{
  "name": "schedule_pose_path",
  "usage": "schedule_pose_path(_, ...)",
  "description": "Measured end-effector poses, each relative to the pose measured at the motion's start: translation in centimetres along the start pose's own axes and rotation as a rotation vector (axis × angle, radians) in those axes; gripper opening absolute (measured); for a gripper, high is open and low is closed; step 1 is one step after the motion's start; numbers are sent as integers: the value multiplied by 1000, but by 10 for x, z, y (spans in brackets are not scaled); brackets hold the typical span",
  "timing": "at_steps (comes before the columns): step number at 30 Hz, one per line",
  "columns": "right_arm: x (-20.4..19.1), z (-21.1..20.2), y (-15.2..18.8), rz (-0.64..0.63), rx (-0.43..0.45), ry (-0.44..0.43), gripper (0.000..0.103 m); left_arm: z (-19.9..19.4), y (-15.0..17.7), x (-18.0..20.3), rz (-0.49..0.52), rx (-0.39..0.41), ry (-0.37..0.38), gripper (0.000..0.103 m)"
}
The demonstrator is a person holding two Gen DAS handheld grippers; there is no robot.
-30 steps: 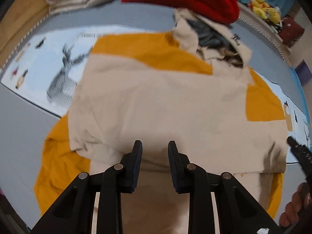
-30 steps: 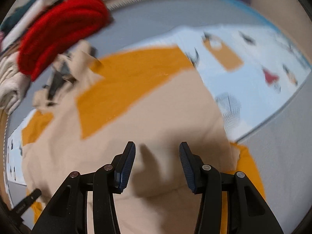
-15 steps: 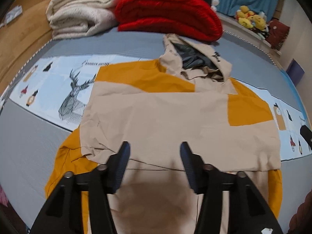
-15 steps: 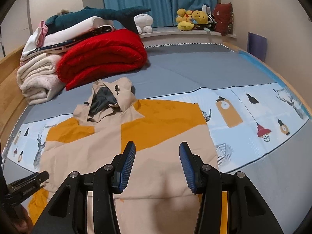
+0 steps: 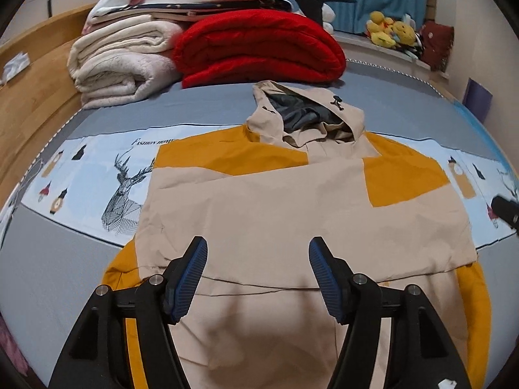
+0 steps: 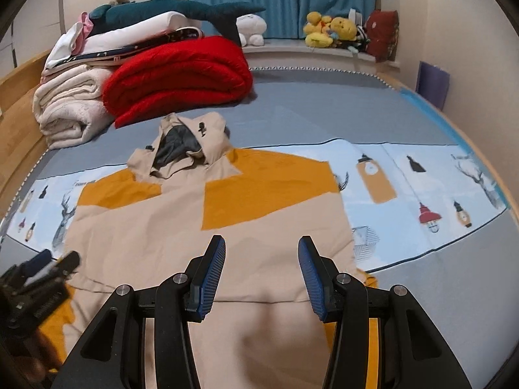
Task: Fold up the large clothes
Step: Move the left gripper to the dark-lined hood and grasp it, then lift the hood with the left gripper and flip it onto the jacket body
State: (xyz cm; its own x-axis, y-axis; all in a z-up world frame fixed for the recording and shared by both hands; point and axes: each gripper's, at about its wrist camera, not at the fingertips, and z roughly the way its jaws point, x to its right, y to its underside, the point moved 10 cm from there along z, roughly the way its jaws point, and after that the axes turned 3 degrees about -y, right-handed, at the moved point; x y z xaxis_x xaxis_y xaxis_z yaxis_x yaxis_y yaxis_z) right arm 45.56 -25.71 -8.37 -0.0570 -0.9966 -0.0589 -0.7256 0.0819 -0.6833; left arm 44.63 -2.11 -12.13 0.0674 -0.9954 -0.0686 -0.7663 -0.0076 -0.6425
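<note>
The left gripper (image 5: 258, 274) at the bottom of its frame has just been spreading its blue-padded jaws, nothing between them, and hangs released over the near hem; the right gripper (image 6: 261, 272) likewise stands apart and empty in the lower middle of its view, both likely clear of the cloth so the fold can settle. Beyond them the large beige and mustard hooded jacket (image 5: 292, 207) lies flat across the centre, a beige panel folded over its front, hood toward the top, on the grey bedsheet with a pale-blue deer-print band (image 5: 81, 175). A rolled red blanket (image 5: 259, 48) sits behind, out of the way
</note>
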Motion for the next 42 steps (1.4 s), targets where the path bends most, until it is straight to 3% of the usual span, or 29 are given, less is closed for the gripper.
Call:
schedule_pose_path(4,2,2,-8,-52,15,40,48,6,-5,-9,-29,0,14,62)
schedule_pose_path(8,12,7,-18,-41,7,43,48,15,-16,-22,-36,19,-26,61)
schedule_pose_path(12,29,16,-22,-37,-22,54,47,24,-23,-26,-24,26,-30,52)
schedule_pose_path(14,36,21,-22,-30,-39,54,42,29,-24,-24,-7,26,-23,43)
schedule_pose_path(18,53,31,-21,12,-78,37,14,43,-28,-20,29,2,4,21)
schedule_pose_path(19,56,32,-21,22,-82,36,12,46,-31,-19,30,-3,12,20)
schedule_pose_path(21,65,36,-21,40,-97,43,11,54,-44,-17,35,-4,30,19)
schedule_pose_path(27,80,50,-7,33,-170,98,11,105,-127,-7,12,-20,75,20)
schedule_pose_path(31,93,61,5,31,-213,134,13,158,-189,5,10,-42,72,20)
schedule_pose_path(34,104,67,12,60,-237,163,24,207,-227,12,-26,-96,88,25)
schedule_pose_path(36,105,72,16,53,-252,161,26,239,-245,16,-32,-130,89,37)
schedule_pose_path(42,101,76,23,9,-264,166,26,316,-256,19,-67,-263,48,41)
